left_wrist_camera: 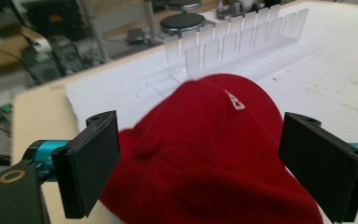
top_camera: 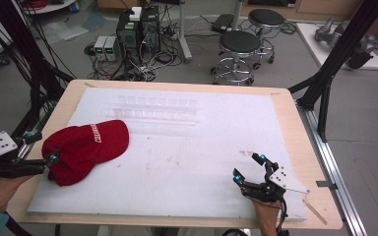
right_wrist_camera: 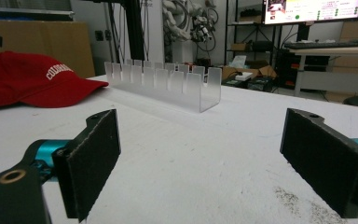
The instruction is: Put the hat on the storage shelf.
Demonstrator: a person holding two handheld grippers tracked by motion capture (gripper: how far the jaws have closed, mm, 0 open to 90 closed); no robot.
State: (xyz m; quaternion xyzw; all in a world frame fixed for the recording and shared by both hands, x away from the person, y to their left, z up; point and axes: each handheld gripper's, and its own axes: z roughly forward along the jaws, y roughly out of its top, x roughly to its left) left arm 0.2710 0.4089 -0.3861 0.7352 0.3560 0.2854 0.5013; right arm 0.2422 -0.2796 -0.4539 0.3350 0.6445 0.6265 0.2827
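- Approach step: left gripper (left_wrist_camera: 200, 154) spread wide, holding nothing; red cap (left_wrist_camera: 214, 149) directly between its jaws, untouched
- Right gripper (top_camera: 250, 169) wide open, empty; cap far off
- Next, likely: advance left, close on crown

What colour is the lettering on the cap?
White, on the red cap; the right gripper view shows it best.

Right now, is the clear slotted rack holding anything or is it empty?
Empty: the clear rack shows bare slots, with the red cap lying apart from it.
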